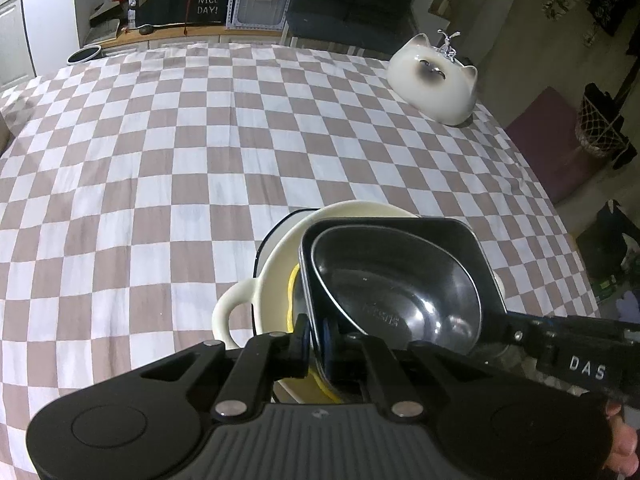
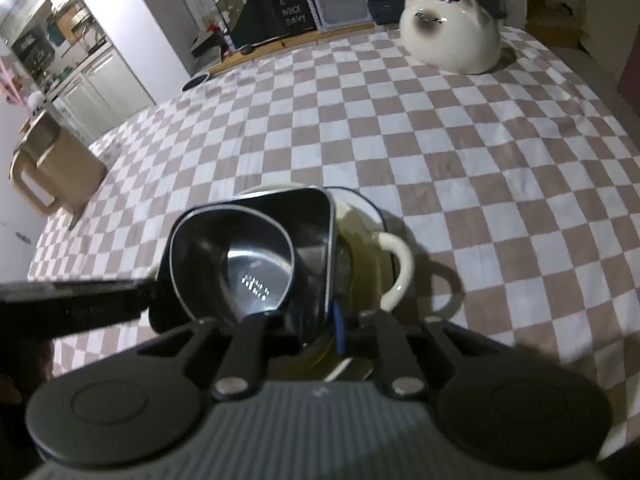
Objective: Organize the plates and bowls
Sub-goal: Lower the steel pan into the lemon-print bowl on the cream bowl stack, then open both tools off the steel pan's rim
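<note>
Near the near edge of a bench (image 1: 160,160) under a checked cloth: a nested stack. At the bottom, a cream handled bowl (image 1: 276,272); inside it, a black square dish (image 1: 460,240), tilted; inside that, a black oval bowl (image 1: 400,280).

Left gripper (image 1: 316,332) clenched on the square dish's rim, one blue pad on each side of the thin wall. Right gripper (image 2: 320,320) at the opposite rim, a blue pad just beside the edge; impossible to tell whether clamped or slack, since the view there is dark and blurred.

Probably glazed ceramic or enamel: stiff, smooth, slippery under the pads, prone to chipping. Likely heavy as a stack. Best taken by opposite rims, pads well over the lip, kept level against sliding of the inner bowl.
</note>
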